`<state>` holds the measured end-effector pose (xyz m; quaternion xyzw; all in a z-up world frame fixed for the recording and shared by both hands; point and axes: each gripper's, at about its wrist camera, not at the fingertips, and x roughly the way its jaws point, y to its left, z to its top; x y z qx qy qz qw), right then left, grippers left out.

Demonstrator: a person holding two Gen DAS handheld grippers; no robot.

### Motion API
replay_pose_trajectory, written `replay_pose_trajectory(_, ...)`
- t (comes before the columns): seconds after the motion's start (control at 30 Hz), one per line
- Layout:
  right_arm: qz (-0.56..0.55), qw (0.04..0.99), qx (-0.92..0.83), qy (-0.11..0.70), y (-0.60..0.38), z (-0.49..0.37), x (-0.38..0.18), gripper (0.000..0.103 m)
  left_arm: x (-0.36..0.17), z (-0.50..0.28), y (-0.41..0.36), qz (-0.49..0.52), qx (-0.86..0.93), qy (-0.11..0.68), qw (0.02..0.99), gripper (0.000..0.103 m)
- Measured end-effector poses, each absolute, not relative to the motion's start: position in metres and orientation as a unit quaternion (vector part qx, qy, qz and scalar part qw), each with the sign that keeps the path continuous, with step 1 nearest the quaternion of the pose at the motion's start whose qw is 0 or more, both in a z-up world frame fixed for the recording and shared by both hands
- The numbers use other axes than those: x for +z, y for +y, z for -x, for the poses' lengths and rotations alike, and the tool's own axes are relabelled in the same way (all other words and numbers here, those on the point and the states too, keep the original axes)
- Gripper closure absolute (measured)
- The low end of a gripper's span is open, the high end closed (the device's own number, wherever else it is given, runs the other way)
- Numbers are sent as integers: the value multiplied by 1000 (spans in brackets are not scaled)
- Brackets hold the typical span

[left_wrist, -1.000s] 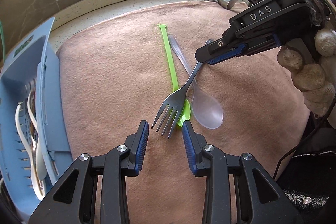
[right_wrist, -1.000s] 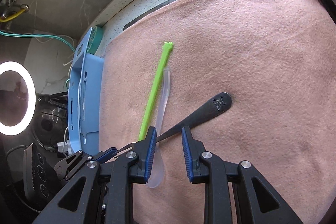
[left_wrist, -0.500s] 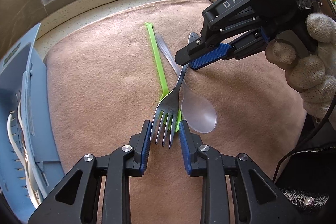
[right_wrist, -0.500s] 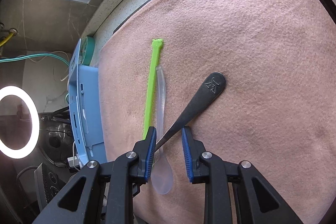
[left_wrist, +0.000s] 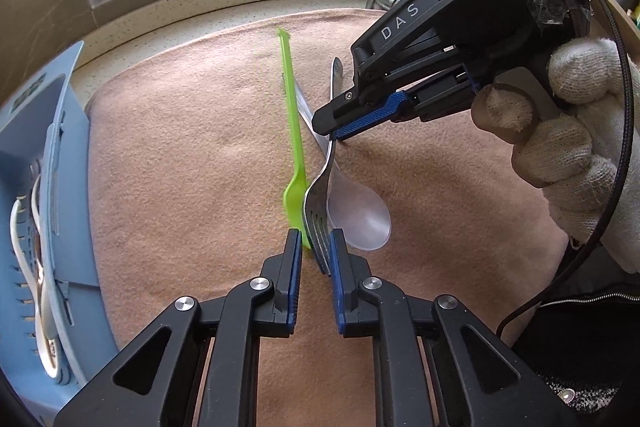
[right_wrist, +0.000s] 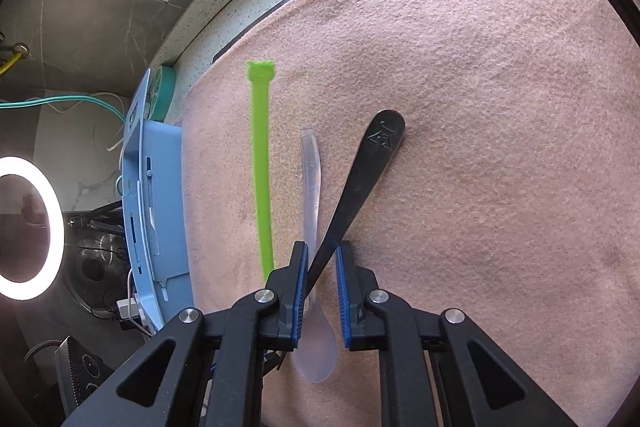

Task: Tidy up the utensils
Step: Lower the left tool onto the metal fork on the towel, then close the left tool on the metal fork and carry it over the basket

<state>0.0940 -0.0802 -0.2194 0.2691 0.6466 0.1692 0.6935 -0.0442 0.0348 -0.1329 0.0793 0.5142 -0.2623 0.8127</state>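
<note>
Fork [left_wrist: 320, 187]: thin steel, stiff, slick; mid-surface on the pink cloth [left_wrist: 180, 167], across the clear spoon [left_wrist: 356, 211], beside the green pick [left_wrist: 294, 131].
Left claw [left_wrist: 314, 247]: just closing, nipping the tines.
Right claw [right_wrist: 322, 259]: just closing, clamping the handle's neck.
Best hold: flat handle, away from the tines.

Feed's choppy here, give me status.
Both grippers, left and right, just closed on metal fork. Fork lies across clear spoon; green fork alongside.
</note>
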Motion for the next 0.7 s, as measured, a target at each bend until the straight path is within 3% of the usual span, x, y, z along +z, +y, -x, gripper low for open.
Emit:
replay_pose_trajectory(0.43,-267,696,176,643,-76,-88,-215,93,-142,60,48,-44,-249,530,810,87)
replay_pose_trajectory(0.5,-265,697,179,642,-75,-87,-214,93,-146,58,48,-31,-250,535,806,94)
replay_pose_trajectory(0.7,-267,699,182,638,-76,-86,-209,93,-139,67,52,-33,-239,524,817,96)
